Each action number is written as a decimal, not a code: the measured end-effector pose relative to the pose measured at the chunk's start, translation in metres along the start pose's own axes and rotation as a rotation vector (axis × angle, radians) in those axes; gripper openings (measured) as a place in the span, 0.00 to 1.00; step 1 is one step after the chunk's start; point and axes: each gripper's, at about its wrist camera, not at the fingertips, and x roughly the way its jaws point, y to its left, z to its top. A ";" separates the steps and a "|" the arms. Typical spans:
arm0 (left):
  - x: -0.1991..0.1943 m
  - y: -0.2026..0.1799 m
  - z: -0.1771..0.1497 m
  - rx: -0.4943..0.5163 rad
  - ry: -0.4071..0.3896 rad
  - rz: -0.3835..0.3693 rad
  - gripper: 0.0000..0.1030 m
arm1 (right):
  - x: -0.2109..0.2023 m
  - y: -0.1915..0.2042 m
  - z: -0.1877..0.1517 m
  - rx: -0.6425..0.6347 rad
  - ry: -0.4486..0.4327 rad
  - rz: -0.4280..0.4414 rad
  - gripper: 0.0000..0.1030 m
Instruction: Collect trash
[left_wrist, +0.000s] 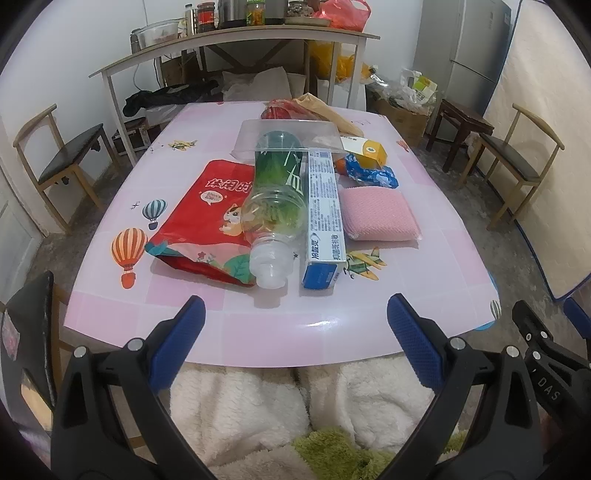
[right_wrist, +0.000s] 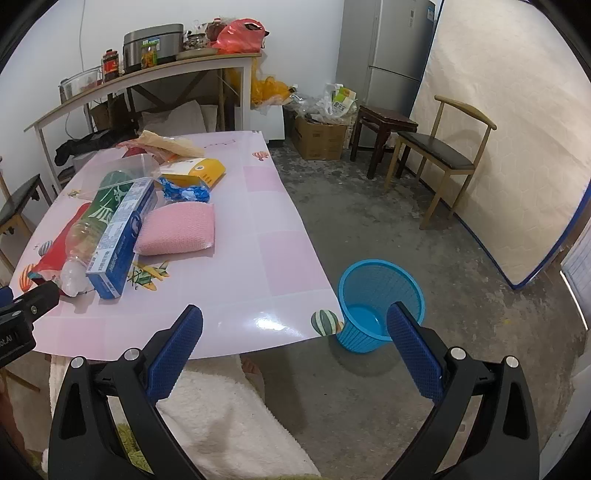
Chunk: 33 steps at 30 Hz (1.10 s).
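Trash lies in a heap on the pink table (left_wrist: 280, 332): a red snack bag (left_wrist: 207, 218), an empty plastic bottle with a green label (left_wrist: 277, 206), a blue-and-white toothpaste box (left_wrist: 323, 218), a pink sponge pad (left_wrist: 376, 214), a blue wrapper (left_wrist: 369, 171), a yellow carton (left_wrist: 365, 149) and a clear plastic tray (left_wrist: 288, 138). A blue waste basket (right_wrist: 376, 306) stands on the floor by the table's right corner. My left gripper (left_wrist: 295, 314) is open and empty, at the table's near edge facing the bottle. My right gripper (right_wrist: 295, 325) is open and empty, near the basket.
Wooden chairs stand at the left (left_wrist: 62, 162) and the right (right_wrist: 439, 155). A side table with jars and a red bag (right_wrist: 147, 70) stands behind. A cardboard box (right_wrist: 321, 140), a stool (right_wrist: 384, 129) and a fridge (right_wrist: 388, 44) are at the back.
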 end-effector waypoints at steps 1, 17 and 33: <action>0.000 0.000 0.000 -0.001 -0.001 0.001 0.92 | 0.000 0.000 0.000 0.001 0.002 0.001 0.94; 0.001 0.004 0.003 -0.006 -0.003 0.012 0.92 | 0.000 -0.002 0.003 0.004 0.009 -0.001 0.94; -0.001 0.006 0.004 -0.009 -0.007 0.017 0.92 | 0.002 -0.003 0.001 0.013 0.021 -0.004 0.94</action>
